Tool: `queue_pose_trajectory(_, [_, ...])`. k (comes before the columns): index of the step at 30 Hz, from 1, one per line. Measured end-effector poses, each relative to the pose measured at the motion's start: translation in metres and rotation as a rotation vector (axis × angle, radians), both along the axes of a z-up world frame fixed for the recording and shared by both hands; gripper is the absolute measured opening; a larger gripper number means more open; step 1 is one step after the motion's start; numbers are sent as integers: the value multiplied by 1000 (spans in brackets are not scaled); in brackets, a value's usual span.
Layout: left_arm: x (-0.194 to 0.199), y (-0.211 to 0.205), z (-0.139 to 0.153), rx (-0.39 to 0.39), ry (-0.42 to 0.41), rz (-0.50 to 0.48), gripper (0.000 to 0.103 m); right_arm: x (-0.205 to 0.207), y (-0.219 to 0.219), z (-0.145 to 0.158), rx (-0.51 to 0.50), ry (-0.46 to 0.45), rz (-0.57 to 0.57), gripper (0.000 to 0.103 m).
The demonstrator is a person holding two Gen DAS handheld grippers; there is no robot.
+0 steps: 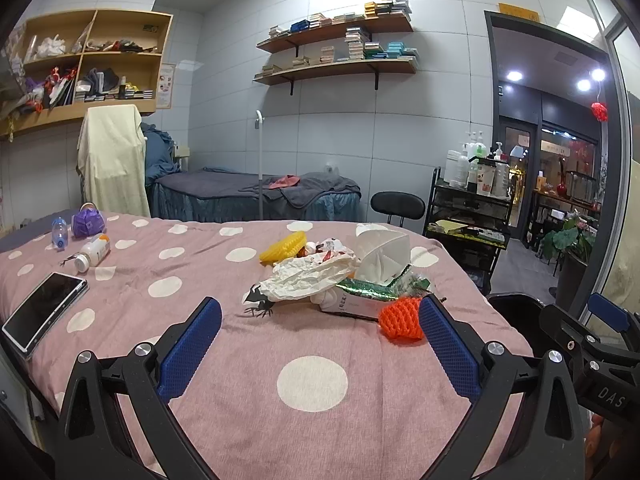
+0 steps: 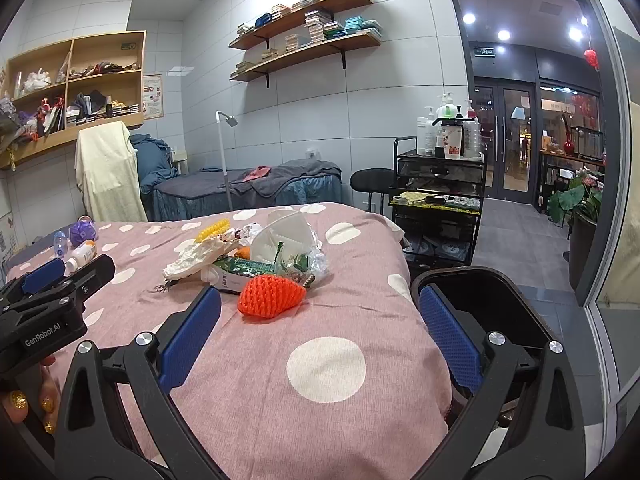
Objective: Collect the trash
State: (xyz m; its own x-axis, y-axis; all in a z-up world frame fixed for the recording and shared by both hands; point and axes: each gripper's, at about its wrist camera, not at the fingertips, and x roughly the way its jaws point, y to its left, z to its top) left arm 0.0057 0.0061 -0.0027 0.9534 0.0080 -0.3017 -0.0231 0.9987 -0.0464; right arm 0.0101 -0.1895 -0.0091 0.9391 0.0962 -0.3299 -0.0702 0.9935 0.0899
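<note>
The trash pile (image 1: 332,276) lies mid-bed on the pink polka-dot cover (image 1: 312,384). It comprises crumpled white paper (image 1: 308,276), a white tissue pack (image 1: 382,252), a green foil wrapper (image 1: 368,290), a yellow foam net (image 1: 284,246) and an orange foam net (image 1: 400,318) at the near edge.

Left gripper (image 1: 320,344): jaws spread, empty, above the cover just short of the pile. Right gripper (image 2: 320,340): jaws spread, empty, at the bed's right edge.

A black bin (image 2: 480,292) stands beside the bed; its contents cannot be seen. Bottles (image 1: 94,252) and a phone (image 1: 44,312) lie well apart from the pile.
</note>
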Motion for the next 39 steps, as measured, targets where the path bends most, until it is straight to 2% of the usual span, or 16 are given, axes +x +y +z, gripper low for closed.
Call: queue_pose_trajectory(39, [-1, -1, -10, -12, 19, 0, 97, 2, 3, -5, 5, 26, 7, 98])
